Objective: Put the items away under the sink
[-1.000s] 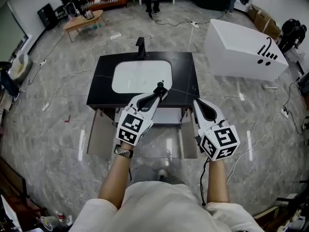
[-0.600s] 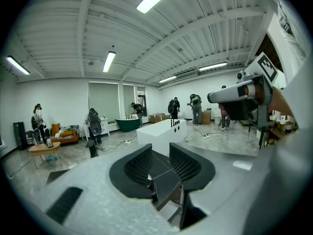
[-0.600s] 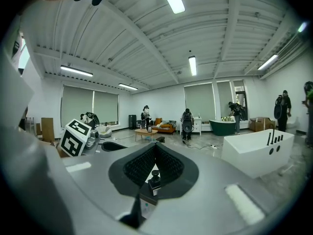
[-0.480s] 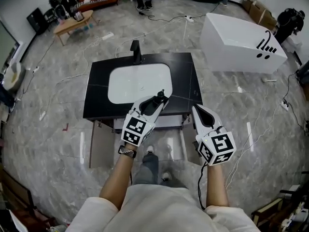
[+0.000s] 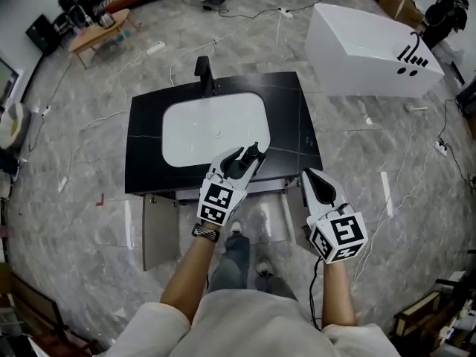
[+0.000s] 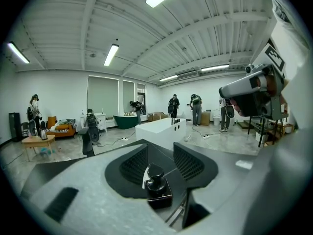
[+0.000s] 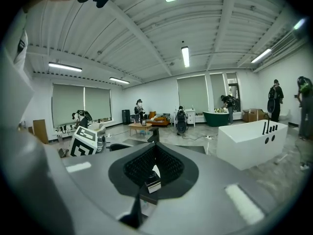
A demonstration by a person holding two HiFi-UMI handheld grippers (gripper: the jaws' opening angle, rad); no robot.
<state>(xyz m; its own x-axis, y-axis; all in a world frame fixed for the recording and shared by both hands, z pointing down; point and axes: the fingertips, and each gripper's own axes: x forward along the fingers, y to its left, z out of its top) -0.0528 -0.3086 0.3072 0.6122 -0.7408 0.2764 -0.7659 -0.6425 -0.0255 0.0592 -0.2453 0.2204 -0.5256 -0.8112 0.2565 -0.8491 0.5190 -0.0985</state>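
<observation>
Only the head view shows the cabinet doors (image 5: 160, 229) swung open under the sink (image 5: 186, 125). Left gripper (image 5: 248, 153) is over the counter (image 5: 145, 155) front edge, jaws just opened, nothing between. Right gripper (image 5: 309, 174) is clenched and empty by the front right corner. Bathtub (image 5: 357, 50) well apart, bare floor between.

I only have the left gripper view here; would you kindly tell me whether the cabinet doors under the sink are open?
Observer: Yes, both cabinet doors stand swung open beneath the black vanity.
Operator: Thank you; where is the right gripper?
Observer: Just off the vanity's front right corner.
Operator: And its jaws?
Observer: Its own view shows the tips together.
</observation>
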